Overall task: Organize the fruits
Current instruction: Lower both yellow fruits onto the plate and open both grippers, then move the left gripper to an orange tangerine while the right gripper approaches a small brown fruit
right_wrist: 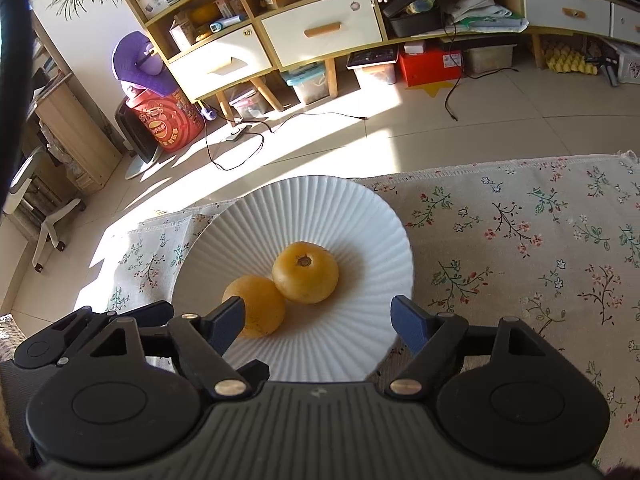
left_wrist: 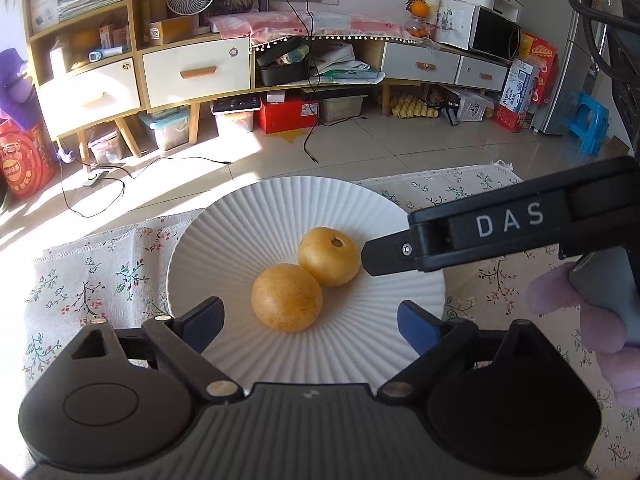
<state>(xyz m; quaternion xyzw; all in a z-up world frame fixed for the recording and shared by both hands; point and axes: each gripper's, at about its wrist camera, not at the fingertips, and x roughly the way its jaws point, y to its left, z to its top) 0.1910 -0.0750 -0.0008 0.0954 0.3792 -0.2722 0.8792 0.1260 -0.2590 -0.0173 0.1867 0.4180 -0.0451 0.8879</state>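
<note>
Two yellow-orange round fruits lie touching on a white ribbed plate [left_wrist: 248,216] that rests on a floral cloth. In the left wrist view the nearer fruit [left_wrist: 286,297] lies just ahead of my open left gripper [left_wrist: 308,320], free of its blue pads. The farther fruit [left_wrist: 329,256] shows a stem dimple, and a finger of the right gripper [left_wrist: 384,256] reaches in beside it from the right. In the right wrist view my right gripper [right_wrist: 318,320] stands open over the plate [right_wrist: 320,208]. The dimpled fruit [right_wrist: 305,272] lies ahead of it and the other fruit [right_wrist: 258,311] sits by its left finger.
The floral cloth [right_wrist: 520,240] spreads to the right of the plate. A hand [left_wrist: 580,312] holds the right gripper at the right edge. Beyond the table edge lie a tiled floor with cables [left_wrist: 100,184], a low cabinet [left_wrist: 200,68] and storage boxes.
</note>
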